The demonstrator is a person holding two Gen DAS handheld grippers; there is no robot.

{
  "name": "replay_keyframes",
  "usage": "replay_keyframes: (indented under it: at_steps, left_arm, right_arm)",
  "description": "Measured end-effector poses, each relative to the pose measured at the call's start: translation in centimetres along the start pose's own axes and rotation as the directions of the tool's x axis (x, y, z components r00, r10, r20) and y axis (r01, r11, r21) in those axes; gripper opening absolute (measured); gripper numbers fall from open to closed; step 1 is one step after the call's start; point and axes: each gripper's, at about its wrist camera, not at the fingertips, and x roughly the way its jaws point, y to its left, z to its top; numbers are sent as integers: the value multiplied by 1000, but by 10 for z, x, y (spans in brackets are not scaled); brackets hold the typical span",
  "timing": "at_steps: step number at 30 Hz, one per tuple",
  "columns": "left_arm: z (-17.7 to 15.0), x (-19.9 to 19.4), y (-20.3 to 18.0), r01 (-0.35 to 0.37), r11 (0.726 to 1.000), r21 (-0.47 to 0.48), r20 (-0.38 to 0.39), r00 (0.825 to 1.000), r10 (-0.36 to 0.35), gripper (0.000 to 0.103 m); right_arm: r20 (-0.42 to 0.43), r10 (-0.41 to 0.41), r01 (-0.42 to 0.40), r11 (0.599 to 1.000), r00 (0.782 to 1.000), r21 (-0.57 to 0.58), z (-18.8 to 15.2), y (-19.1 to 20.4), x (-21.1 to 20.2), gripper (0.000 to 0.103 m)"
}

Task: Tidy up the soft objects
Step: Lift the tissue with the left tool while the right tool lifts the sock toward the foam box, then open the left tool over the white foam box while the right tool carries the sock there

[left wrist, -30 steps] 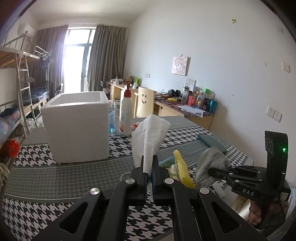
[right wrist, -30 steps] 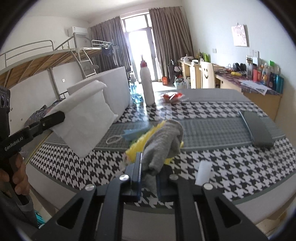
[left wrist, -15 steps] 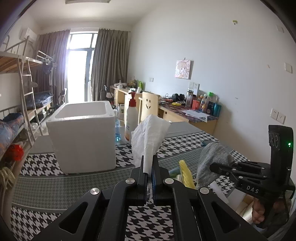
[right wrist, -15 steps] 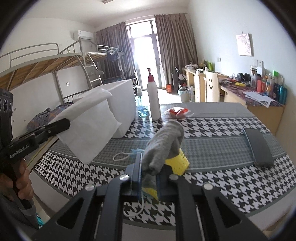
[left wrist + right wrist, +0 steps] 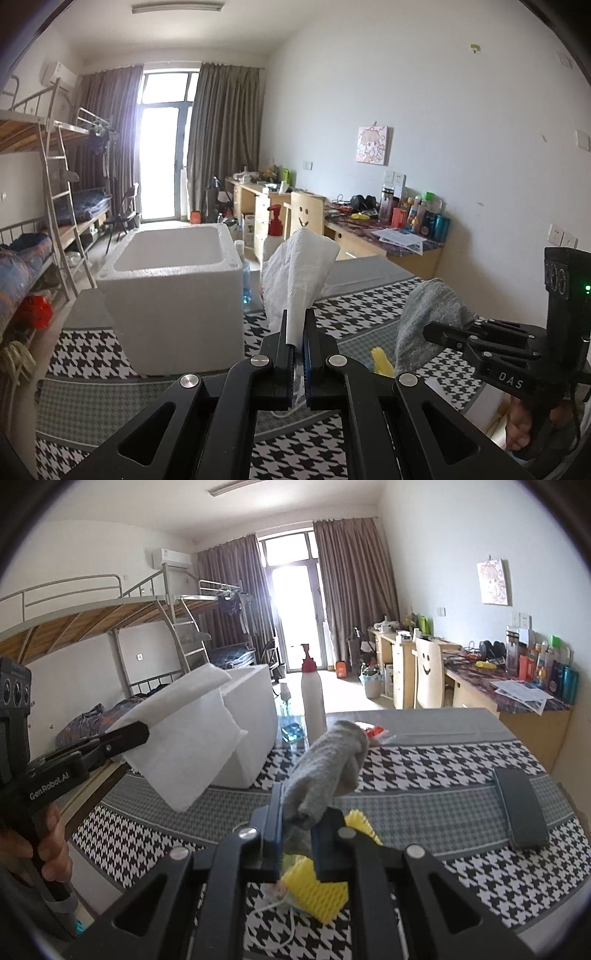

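Currently both grippers are up off the houndstooth table (image 5: 424, 768), each loaded. Left gripper (image 5: 295, 332) is clamped on a white tissue (image 5: 299, 266) that stands up between its jaws. Right gripper (image 5: 297, 823) grips a grey sock (image 5: 325, 764), folded over the jaw tips. Yellow foam net (image 5: 314, 890) lies on the table, near edge, below the right gripper. White foam box (image 5: 173, 291) sits far left; pump bottle (image 5: 313, 701) stands just right of it.
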Motion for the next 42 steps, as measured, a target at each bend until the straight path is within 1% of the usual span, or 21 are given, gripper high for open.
replay_keyframes:
  at_steps: [7,10,23,29,37,42]
  left_arm:
    - [12,5,-1,-18,1000,10,6,1000,18,4]
    - [17,5,-3,-33,999,23,22,999,32,4]
    - [37,7,0,-57,998,32,49,997,55,4]
    - [48,6,7,-73,997,26,77,994,71,4]
    - [60,14,18,-93,995,27,84,992,90,4]
    - [67,19,27,-117,993,25,90,989,114,4]
  right_arm:
    - [16,3,-3,1000,1000,-9,13,1,2,15]
    - [24,8,-8,1000,1000,-12,19,2,2,15]
    - [81,24,-21,999,996,-44,45,12,-1,15]
    - [104,32,-26,998,994,-58,59,17,3,15]
    - [131,41,-33,998,991,-60,75,20,8,15]
    - [120,46,-39,997,992,-61,86,21,17,15]
